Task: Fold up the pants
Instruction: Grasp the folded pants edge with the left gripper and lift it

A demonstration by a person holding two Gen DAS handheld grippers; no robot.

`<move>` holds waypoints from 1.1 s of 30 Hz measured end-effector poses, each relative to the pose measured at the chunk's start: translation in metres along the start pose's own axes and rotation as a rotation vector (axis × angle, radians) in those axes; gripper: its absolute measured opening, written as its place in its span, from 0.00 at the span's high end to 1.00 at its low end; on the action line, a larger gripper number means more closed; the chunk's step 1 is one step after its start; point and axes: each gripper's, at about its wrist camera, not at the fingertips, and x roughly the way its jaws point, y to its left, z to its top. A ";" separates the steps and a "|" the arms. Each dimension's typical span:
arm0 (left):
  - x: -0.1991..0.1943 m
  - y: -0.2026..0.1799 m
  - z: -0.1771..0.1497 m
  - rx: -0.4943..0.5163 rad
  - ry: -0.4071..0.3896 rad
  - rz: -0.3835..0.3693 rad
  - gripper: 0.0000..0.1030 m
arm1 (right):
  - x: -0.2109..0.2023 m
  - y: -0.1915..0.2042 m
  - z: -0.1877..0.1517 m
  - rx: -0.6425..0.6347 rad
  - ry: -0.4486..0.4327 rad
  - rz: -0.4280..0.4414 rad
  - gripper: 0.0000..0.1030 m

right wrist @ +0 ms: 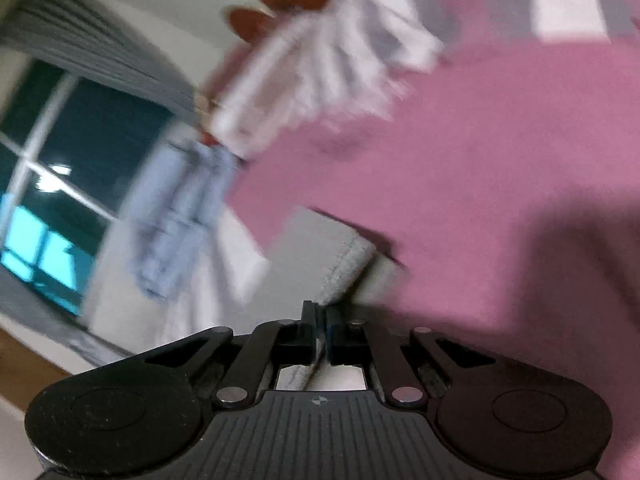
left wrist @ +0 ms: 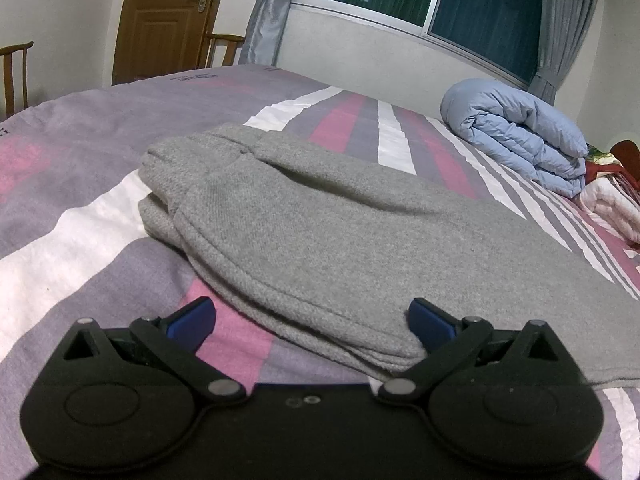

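The gray pants [left wrist: 328, 236] lie on the bed [left wrist: 80, 208], already folded over. The right hand-held gripper [right wrist: 320, 322] pinches their hemmed edge. The left hand-held gripper [left wrist: 312, 320] is spread wide around the near edge. Next, lift that edge across. A blue blanket [left wrist: 520, 136] sits far off, leaving room.

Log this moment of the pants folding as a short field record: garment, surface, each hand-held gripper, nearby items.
garment: grey pants, partly folded into layers, lying flat
surface: bed with striped pink, purple and white sheet
left hand-held gripper: open, jaws spread wide at the near hem, pads not pressing the cloth
right hand-held gripper: shut on a grey fabric edge of the pants
nearby items: rolled light blue quilt at the far side of the bed
right view quality: blurred
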 end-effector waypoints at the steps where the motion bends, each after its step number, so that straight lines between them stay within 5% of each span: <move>1: 0.000 0.000 0.000 0.000 -0.001 -0.001 0.06 | -0.006 -0.003 0.000 0.015 -0.014 0.010 0.95; 4: 0.000 0.000 0.000 -0.001 -0.001 -0.002 0.06 | -0.021 -0.005 -0.003 0.017 -0.052 0.014 0.64; 6: 0.000 0.000 0.000 -0.001 -0.001 0.000 0.06 | -0.016 -0.009 -0.003 0.042 -0.035 0.023 0.62; 10: -0.006 0.001 0.001 -0.011 -0.019 -0.002 0.06 | 0.004 0.004 -0.001 -0.039 0.009 0.001 0.63; 11: -0.009 0.003 0.002 -0.021 -0.030 0.002 0.07 | 0.009 0.011 -0.001 -0.076 0.023 -0.006 0.70; 12: -0.013 0.006 0.003 -0.035 -0.049 0.008 0.07 | 0.014 0.015 -0.001 -0.093 0.048 -0.006 0.92; 17: -0.007 0.036 0.014 -0.143 -0.039 -0.043 0.17 | 0.020 0.016 0.001 -0.114 0.081 -0.014 0.91; 25: 0.033 0.085 0.031 -0.369 0.010 -0.262 0.09 | 0.020 0.005 0.003 -0.041 0.084 0.018 0.91; 27: 0.035 0.091 0.040 -0.396 0.001 -0.182 0.60 | 0.020 0.004 0.003 -0.035 0.078 0.015 0.91; 28: 0.032 0.095 0.045 -0.420 -0.006 -0.164 0.73 | 0.020 0.005 0.004 -0.043 0.076 0.007 0.91; 29: 0.023 0.095 0.049 -0.422 -0.065 -0.187 0.73 | 0.019 0.010 0.004 -0.063 0.073 -0.003 0.91; 31: 0.011 0.078 0.054 -0.267 -0.097 -0.142 0.73 | 0.007 0.021 0.004 -0.110 0.012 0.043 0.91; 33: 0.025 0.073 0.047 -0.174 0.007 -0.082 0.70 | 0.003 0.027 0.001 -0.177 -0.025 0.019 0.91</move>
